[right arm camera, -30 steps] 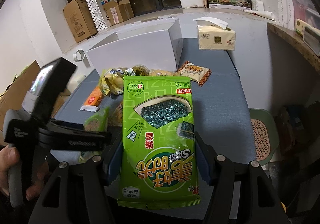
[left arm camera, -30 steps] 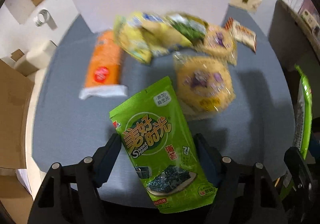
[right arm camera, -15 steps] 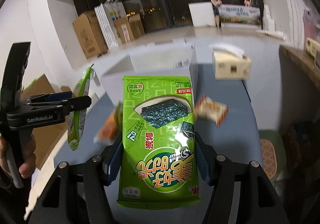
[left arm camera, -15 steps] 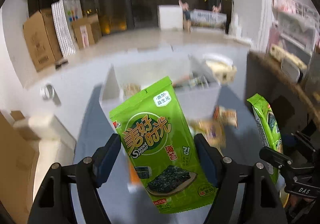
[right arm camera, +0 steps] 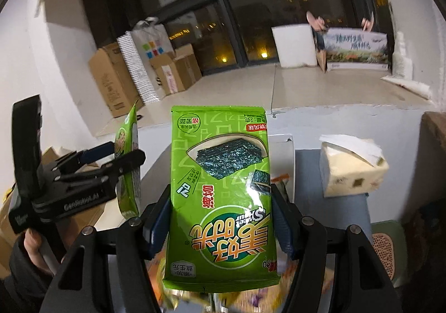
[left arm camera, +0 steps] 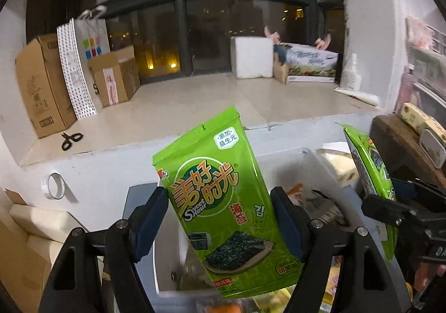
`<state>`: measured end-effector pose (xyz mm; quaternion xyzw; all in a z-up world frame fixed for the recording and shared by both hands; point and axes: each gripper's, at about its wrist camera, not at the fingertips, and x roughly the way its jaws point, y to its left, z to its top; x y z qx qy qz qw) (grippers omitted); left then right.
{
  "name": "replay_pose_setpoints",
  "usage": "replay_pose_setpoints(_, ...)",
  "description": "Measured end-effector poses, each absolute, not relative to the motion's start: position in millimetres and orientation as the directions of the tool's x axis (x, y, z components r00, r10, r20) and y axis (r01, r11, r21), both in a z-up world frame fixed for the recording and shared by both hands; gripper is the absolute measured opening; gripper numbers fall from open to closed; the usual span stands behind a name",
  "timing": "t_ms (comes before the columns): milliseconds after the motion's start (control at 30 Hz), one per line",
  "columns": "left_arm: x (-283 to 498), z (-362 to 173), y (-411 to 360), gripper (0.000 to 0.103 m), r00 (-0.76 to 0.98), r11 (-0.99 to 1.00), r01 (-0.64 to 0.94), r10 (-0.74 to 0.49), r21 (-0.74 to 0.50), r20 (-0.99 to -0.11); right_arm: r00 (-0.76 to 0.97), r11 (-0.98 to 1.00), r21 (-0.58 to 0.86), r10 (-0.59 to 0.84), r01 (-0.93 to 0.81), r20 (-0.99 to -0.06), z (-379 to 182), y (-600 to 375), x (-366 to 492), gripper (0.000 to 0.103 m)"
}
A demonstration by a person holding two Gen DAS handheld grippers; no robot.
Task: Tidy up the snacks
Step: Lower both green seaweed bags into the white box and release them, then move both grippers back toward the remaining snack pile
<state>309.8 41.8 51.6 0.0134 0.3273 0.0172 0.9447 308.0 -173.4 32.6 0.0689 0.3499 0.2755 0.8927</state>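
My left gripper [left arm camera: 220, 218] is shut on a green seaweed snack packet [left arm camera: 223, 195] and holds it upright in the air above a white box [left arm camera: 320, 165] with snacks inside. My right gripper [right arm camera: 220, 218] is shut on a second green seaweed packet [right arm camera: 220, 187], held upside down. The right gripper and its packet [left arm camera: 368, 173] show edge-on at the right of the left wrist view. The left gripper and its packet [right arm camera: 128, 165] show at the left of the right wrist view. Loose snacks lie blurred below both grippers.
A tissue box [right arm camera: 351, 168] stands on the grey table at the right. A white ledge holds cardboard boxes [left arm camera: 41, 84], scissors [left arm camera: 71, 140] and a white foam block [left arm camera: 252, 56]. A tape roll [left arm camera: 54, 186] hangs on the wall. A wooden shelf [left arm camera: 404, 151] is at the right.
Both grippers have lifted and tilted up with their packets. The table's snack pile has dropped out of view and the white box now lies just below the packets.
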Motion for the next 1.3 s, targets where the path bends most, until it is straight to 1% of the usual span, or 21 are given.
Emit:
replay_pose_setpoints(133,340,28,51,0.081,0.764,0.999,-0.033,0.053,0.043,-0.643,0.584,0.870,0.298,0.486,-0.392,-0.650,19,-157,351,0.068)
replay_pose_setpoints(167,345,23,52,0.086,0.756,0.999,-0.027,0.050,0.046,-0.653,0.577,0.869,0.303,0.488,-0.391,-0.655,17,-154,359,0.068)
replay_pose_setpoints(200,349,20,54,0.096,0.744,0.998,-0.025,0.054,0.053,-0.666,0.560,0.861,0.318,0.501,-0.397,-0.660,15,-150,366,0.069)
replay_pose_setpoints(233,351,16,56,0.103,0.735,0.998,-0.023,0.054,0.055,-0.675,0.538,0.851,0.339,0.518,-0.401,-0.665,13,-147,373,0.077)
replay_pose_setpoints(267,350,13,58,0.103,0.734,0.998,-0.022,0.051,0.050,-0.677,0.537,0.852,0.348,0.518,-0.391,-0.666,12,-146,376,0.088)
replay_pose_setpoints(300,349,10,60,0.103,0.733,0.999,-0.025,0.050,0.047,-0.678,0.555,0.864,0.344,0.501,-0.368,-0.664,12,-147,379,0.094)
replay_pose_setpoints(333,347,7,63,0.103,0.730,0.999,-0.027,0.050,0.044,-0.682,0.577,0.871,0.342,0.491,-0.353,-0.653,12,-149,380,0.103)
replay_pose_setpoints(467,339,-2,68,0.103,0.723,0.998,-0.029,0.054,0.047,-0.689,0.586,0.864,0.371,0.503,-0.340,-0.635,10,-154,381,0.103)
replay_pose_setpoints(533,328,0,71,0.103,0.736,0.998,-0.055,0.065,0.036,-0.673,0.598,0.862,0.370,0.507,-0.347,-0.620,12,-155,375,0.103)
replay_pose_setpoints(567,321,2,72,0.103,0.746,0.997,-0.073,0.075,0.030,-0.662,0.604,0.860,0.366,0.510,-0.355,-0.612,14,-155,372,0.103)
replay_pose_setpoints(667,291,11,75,0.103,0.779,0.997,-0.077,0.046,-0.022,-0.625,0.620,0.845,0.375,0.535,-0.382,-0.573,21,-156,356,0.103)
replay_pose_setpoints(733,267,18,75,0.103,0.799,0.996,-0.093,0.066,-0.014,-0.597,0.624,0.837,0.373,0.547,-0.400,-0.558,27,-159,341,0.103)
replay_pose_setpoints(833,232,19,72,0.103,0.830,0.990,-0.142,0.128,0.017,-0.543,0.674,0.857,0.294,0.514,-0.422,-0.531,40,-161,312,0.103)
replay_pose_setpoints(900,215,15,70,0.103,0.816,0.988,-0.150,0.139,0.026,-0.560,0.710,0.867,0.230,0.494,-0.441,-0.502,49,-163,288,0.103)
replay_pose_setpoints(967,191,14,67,0.103,0.808,0.992,-0.128,0.108,0.006,-0.579,0.722,0.863,0.205,0.500,-0.463,-0.478,56,-167,268,0.103)
replay_pose_setpoints(1067,157,13,60,0.103,0.819,0.997,-0.080,0.066,0.001,-0.570,0.730,0.850,0.180,0.519,-0.495,-0.443,59,-175,231,0.103)
replay_pose_setpoints(1133,137,6,55,0.103,0.796,0.997,-0.082,0.064,-0.004,-0.602,0.734,0.849,0.179,0.522,-0.497,-0.435,53,-183,206,0.103)
replay_pose_setpoints(1200,114,-3,52,0.103,0.792,0.996,-0.073,0.032,-0.043,-0.610,0.741,0.849,0.185,0.524,-0.495,-0.420,42,-191,181,0.103)
replay_pose_setpoints(1300,89,-14,51,0.103,0.782,0.992,-0.079,0.003,-0.094,-0.624,0.733,0.858,0.219,0.511,-0.465,-0.448,15,-203,152,0.103)
